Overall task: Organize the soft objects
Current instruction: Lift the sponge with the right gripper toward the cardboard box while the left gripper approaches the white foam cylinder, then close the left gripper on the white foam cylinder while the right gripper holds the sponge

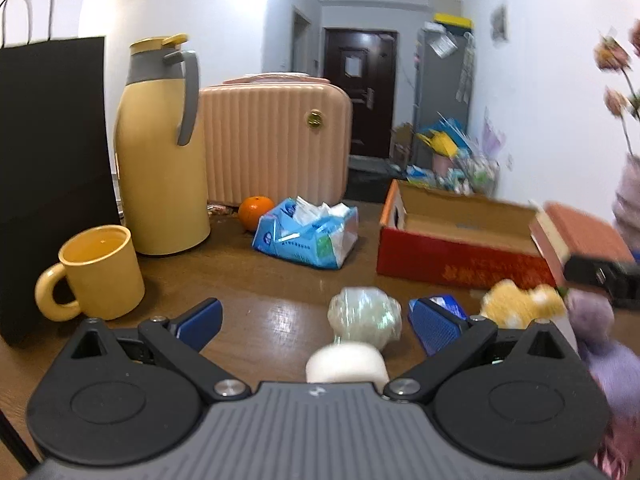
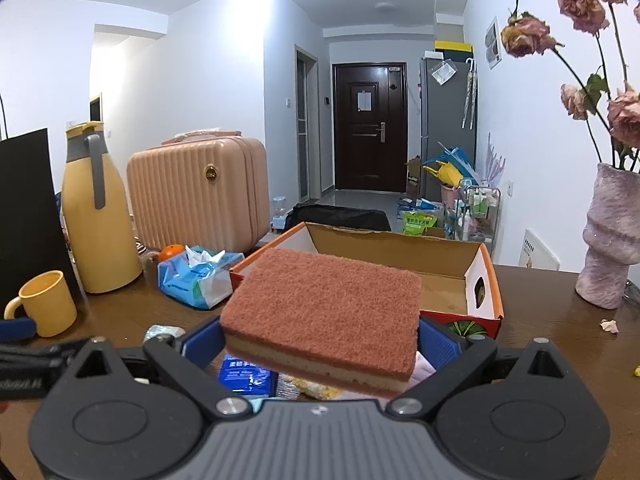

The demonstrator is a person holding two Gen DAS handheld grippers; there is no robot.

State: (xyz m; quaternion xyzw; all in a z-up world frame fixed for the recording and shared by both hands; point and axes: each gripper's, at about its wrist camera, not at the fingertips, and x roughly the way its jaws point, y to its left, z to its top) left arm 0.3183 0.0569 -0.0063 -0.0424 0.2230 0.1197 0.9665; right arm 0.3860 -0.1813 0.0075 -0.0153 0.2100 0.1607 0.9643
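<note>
My right gripper [image 2: 320,340] is shut on a red-brown layered sponge [image 2: 324,308] and holds it above the table, just in front of the open red cardboard box [image 2: 486,276]. The sponge [image 1: 576,232] and the box [image 1: 452,258] also show at the right of the left wrist view. My left gripper [image 1: 316,320] is open and empty, low over the table. Between its fingers lie a wrapped pale green ball [image 1: 364,314] and a white soft object [image 1: 346,364]. A yellow plush [image 1: 520,304] and a purple plush [image 1: 600,328] lie to the right.
On the wooden table [image 1: 248,280] stand a yellow mug [image 1: 96,276], a yellow thermos [image 1: 160,148], a black paper bag [image 1: 48,160], a pink case [image 1: 272,140], an orange [image 1: 256,212] and a blue tissue pack [image 1: 308,232]. A vase of dried roses [image 2: 608,236] stands at the right.
</note>
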